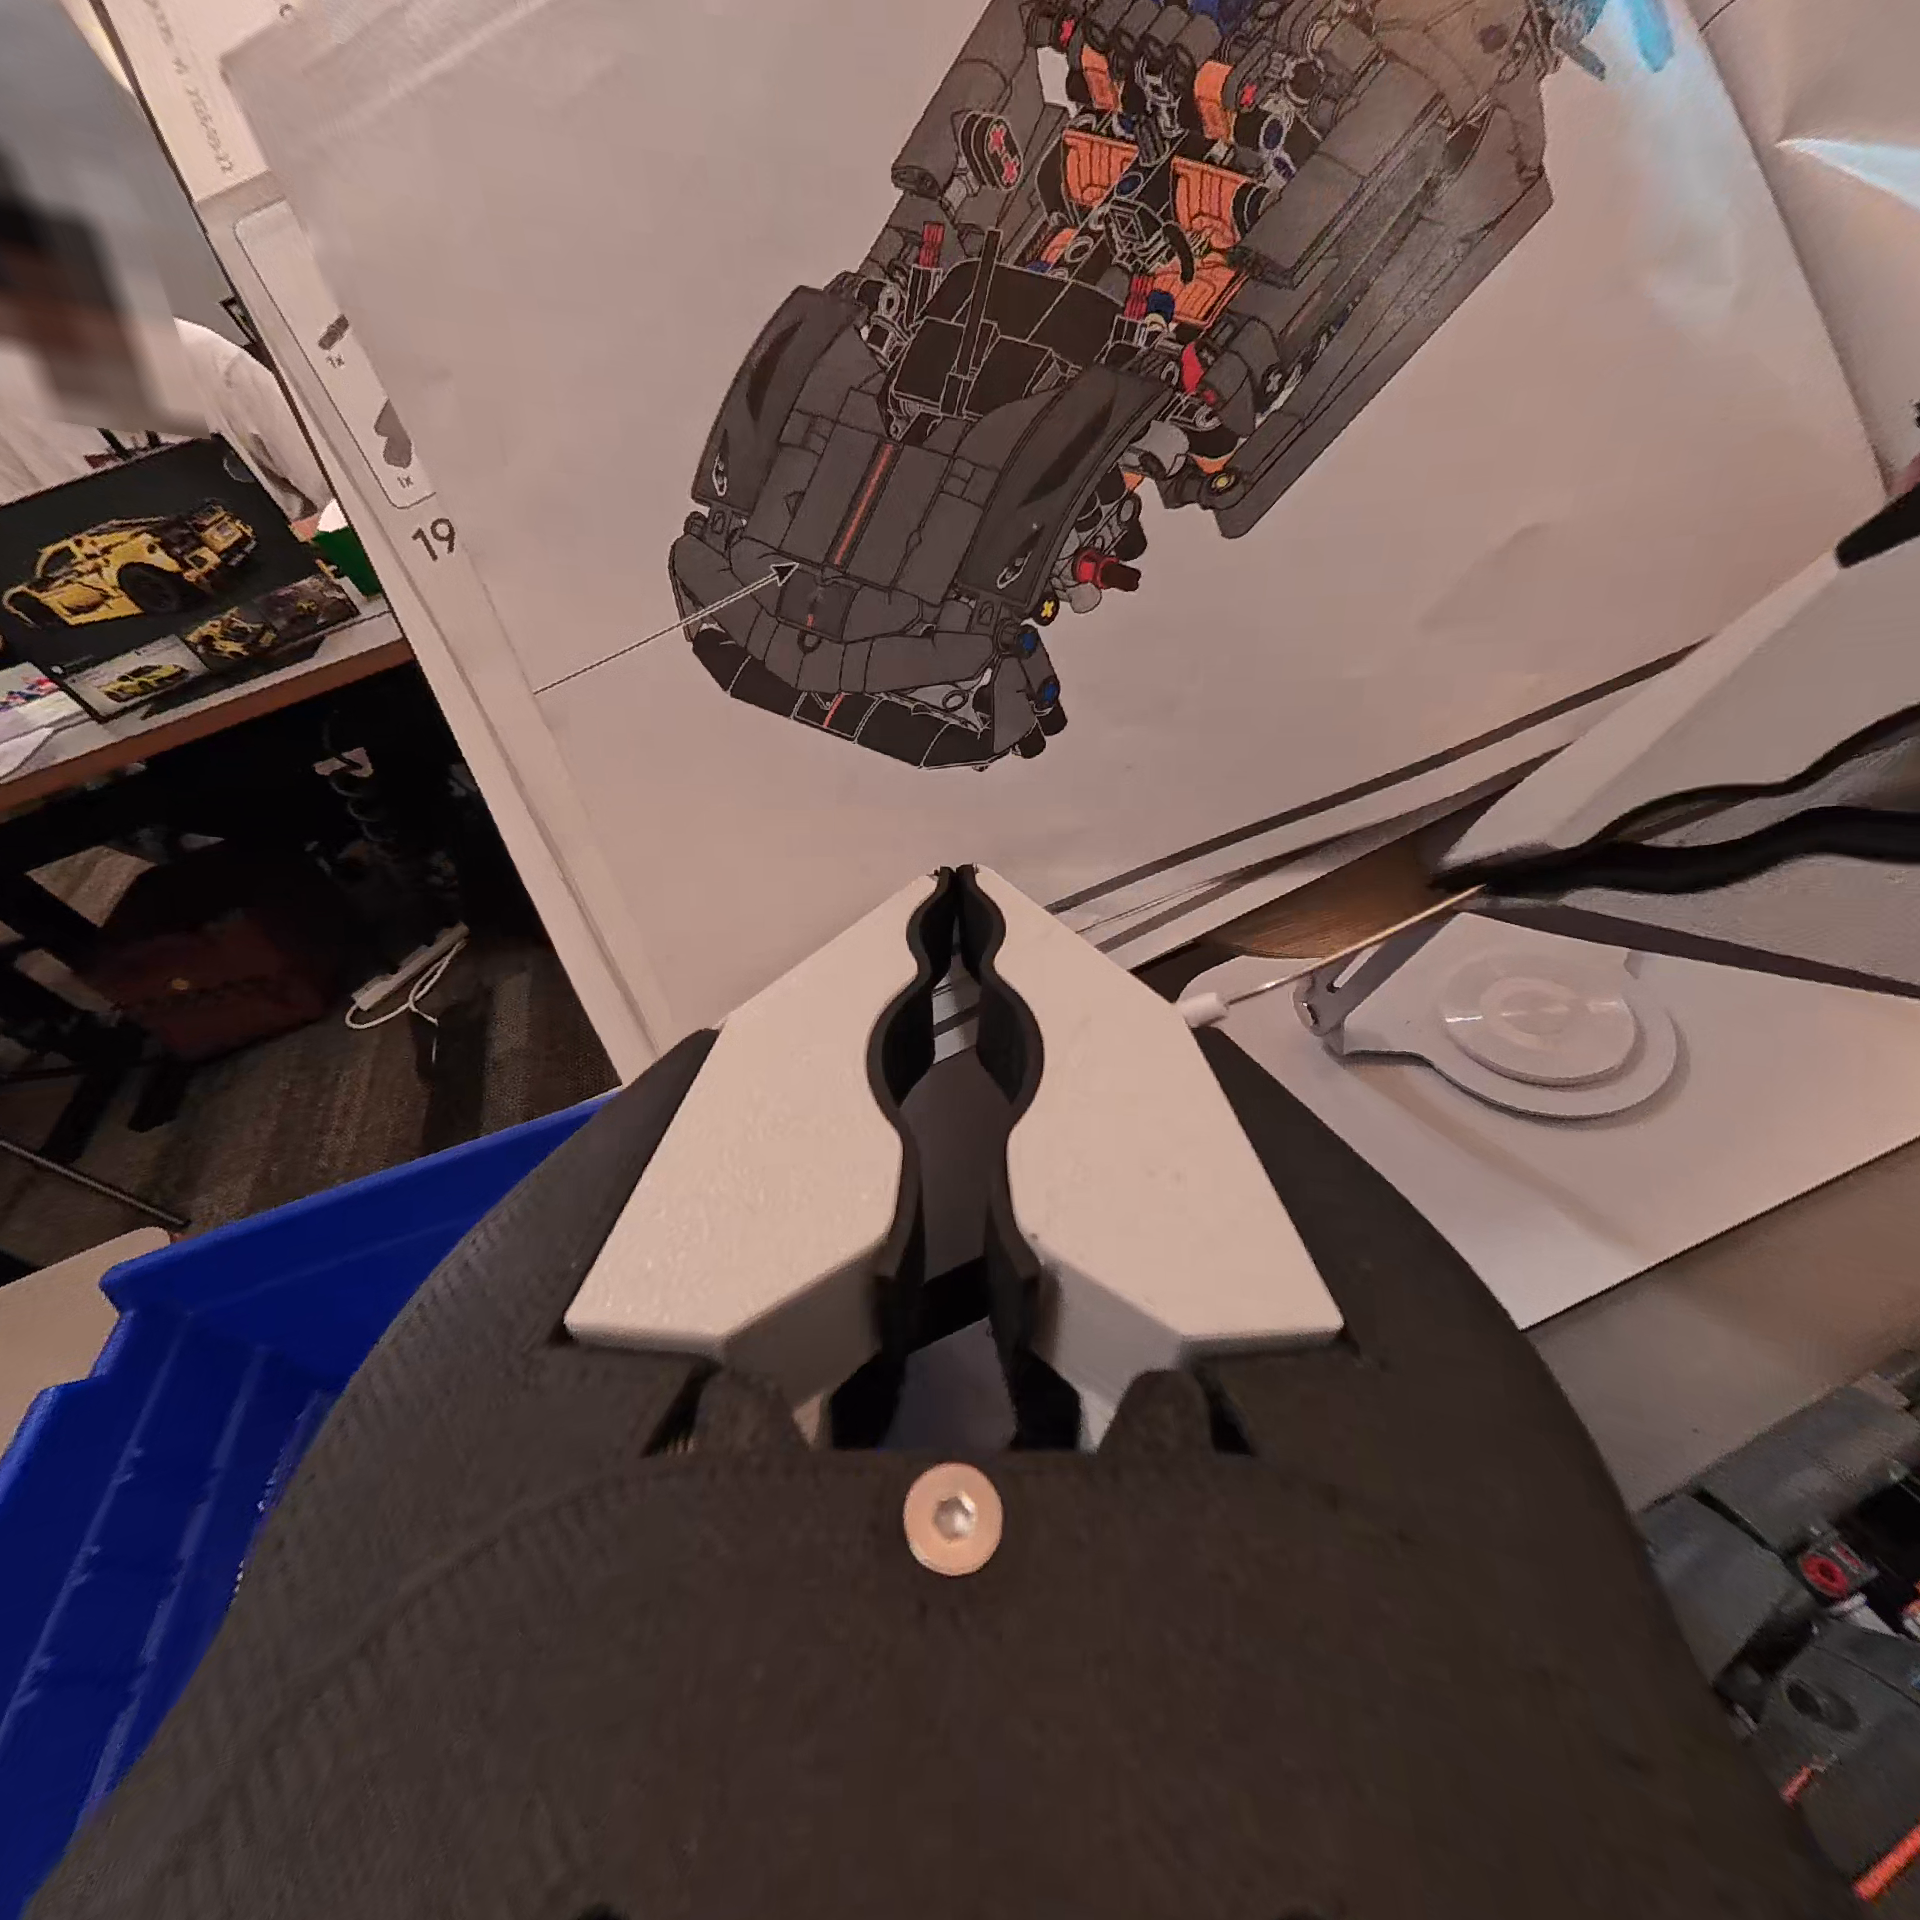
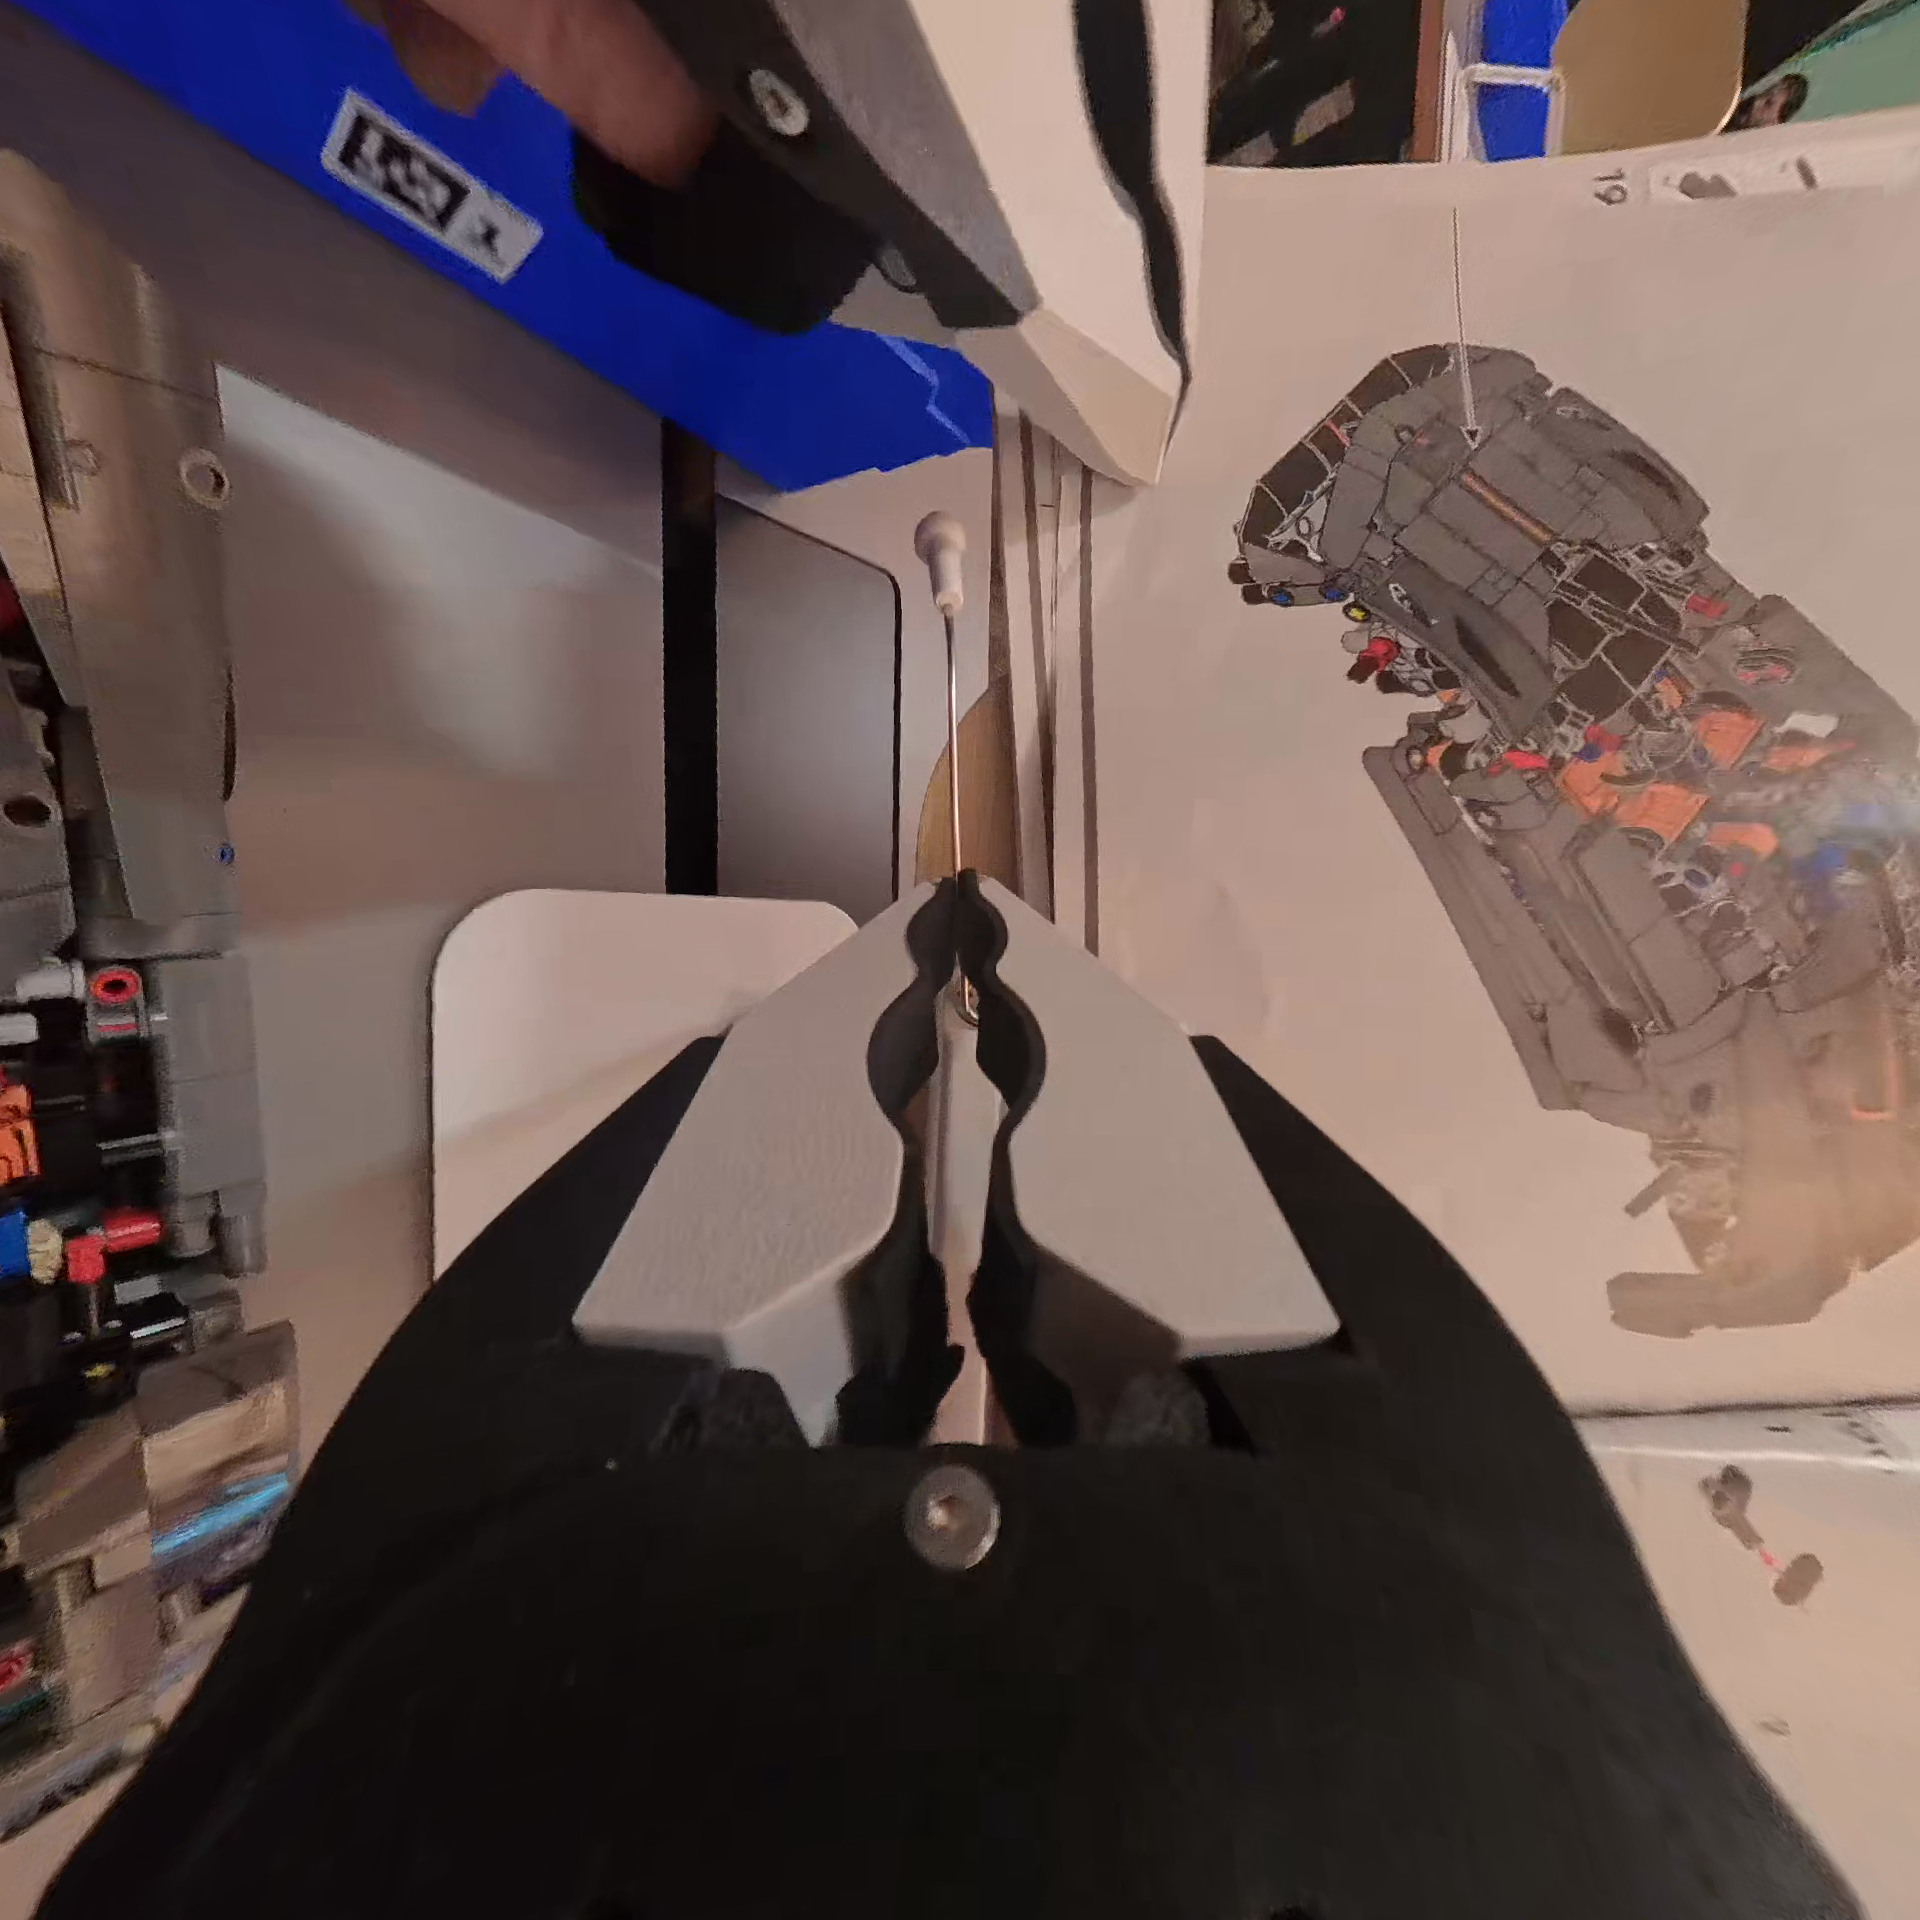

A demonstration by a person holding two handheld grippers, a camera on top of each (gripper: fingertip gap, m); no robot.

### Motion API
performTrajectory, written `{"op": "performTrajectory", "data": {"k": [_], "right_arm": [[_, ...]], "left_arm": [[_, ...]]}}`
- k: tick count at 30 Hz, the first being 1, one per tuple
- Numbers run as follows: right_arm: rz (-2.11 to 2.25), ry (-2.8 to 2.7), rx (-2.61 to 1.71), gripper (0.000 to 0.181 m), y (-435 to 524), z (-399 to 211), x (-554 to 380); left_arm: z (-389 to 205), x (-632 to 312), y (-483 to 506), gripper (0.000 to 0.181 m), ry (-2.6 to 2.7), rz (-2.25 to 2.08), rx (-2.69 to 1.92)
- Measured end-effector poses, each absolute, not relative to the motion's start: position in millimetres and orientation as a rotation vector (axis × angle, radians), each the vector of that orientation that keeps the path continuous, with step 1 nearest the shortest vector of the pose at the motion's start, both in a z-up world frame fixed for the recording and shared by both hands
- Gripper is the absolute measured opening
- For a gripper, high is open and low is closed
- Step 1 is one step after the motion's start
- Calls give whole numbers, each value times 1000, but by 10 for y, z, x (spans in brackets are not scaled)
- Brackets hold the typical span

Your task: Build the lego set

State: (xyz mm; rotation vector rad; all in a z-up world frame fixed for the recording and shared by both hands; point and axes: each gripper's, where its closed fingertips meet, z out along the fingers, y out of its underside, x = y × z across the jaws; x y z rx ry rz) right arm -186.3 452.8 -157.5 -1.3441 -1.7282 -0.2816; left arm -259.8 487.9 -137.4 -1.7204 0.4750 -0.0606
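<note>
The right gripper (image 2: pixel 958 888) has its jaws pressed together on a thin silver wire page-holder arm with a white capped tip (image 2: pixel 953 727). The wire passes between the black pads and runs straight on from them, up the middle of the right wrist view. Its long axis lies in line with the fingers, not across them.

The open white instruction booklet page printed with a grey and orange car (image 2: pixel 1351 1143) lies just right of the wire in that view. The flat white stand base (image 2: pixel 582 987) lies to the wire's left.

The left gripper (image 1: pixel 958 878) also has its jaws together, with no gap at the tips. In the left wrist view they meet at the foot of the upright page (image 1: pixel 623 312), centre frame. Whether they pinch the sheet's edge or only touch it cannot be told.

The half-built grey lego car with red, orange and blue pins (image 2: pixel 156 810) sits on the tabletop at the left edge of the right wrist view, and in the lower right corner of the left one (image 1: pixel 1808 1621). It is well apart from both tips. A blue plastic parts bin (image 1: pixel 208 1455) fills the lower left there.

The step looks like managing the booklet, not yet brick work. The wire probably has to swing sideways off the paper, so the right gripper, already on it, is the one placed to move it.
</note>
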Motion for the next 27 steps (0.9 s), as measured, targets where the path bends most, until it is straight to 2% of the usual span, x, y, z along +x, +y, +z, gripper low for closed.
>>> {"op": "performTrajectory", "data": {"k": [18, 23, 25, 27], "right_arm": [[24, -1251, -1612, 0, 4591, -1492, -1865], [12, -1274, -1645, 3, 4534, -1460, -1852], [27, -1305, -1562, 31, 4403, -1296, -1843], [31, -1318, -1499, 23, 4255, -1046, -1728]], "left_arm": [[-1476, -2641, 4804, 0, 495, -85, -1826], [-1430, -2670, 4779, 1, 484, -57, -1835], [-1346, -2702, 4776, 25, 451, -49, -1819], [-1182, -2699, 4749, 47, 429, -56, -1761]]}}
